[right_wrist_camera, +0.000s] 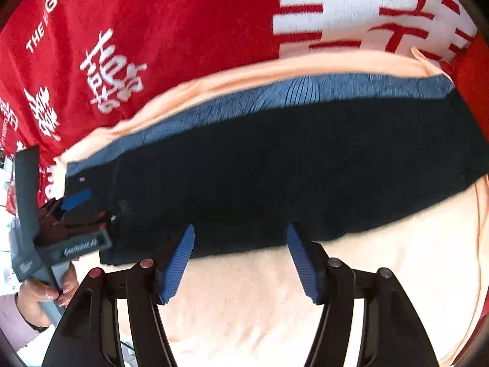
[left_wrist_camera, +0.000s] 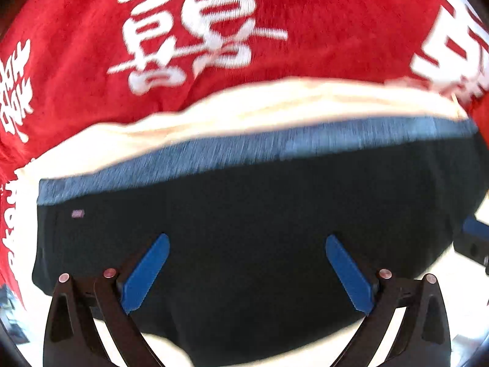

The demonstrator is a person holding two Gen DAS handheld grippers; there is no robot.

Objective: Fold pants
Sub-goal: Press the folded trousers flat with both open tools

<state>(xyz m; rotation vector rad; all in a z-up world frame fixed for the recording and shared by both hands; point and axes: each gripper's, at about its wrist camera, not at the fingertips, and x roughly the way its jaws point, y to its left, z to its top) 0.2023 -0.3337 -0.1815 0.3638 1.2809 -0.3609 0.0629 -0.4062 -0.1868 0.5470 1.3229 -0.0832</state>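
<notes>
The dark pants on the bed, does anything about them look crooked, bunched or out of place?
Nothing stands out. The dark pants with the blue ribbed waistband lie flat in a tidy band on the peach cloth, edges fairly straight, with no bunching visible.

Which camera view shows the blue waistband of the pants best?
The right wrist view: the waistband is sharp there, ribs visible, end to end. The left wrist view shows the whole band too, but blurred.

Red blanket (left_wrist_camera: 76,61) w/ white characters; peach sheet (right_wrist_camera: 275,305).
</notes>
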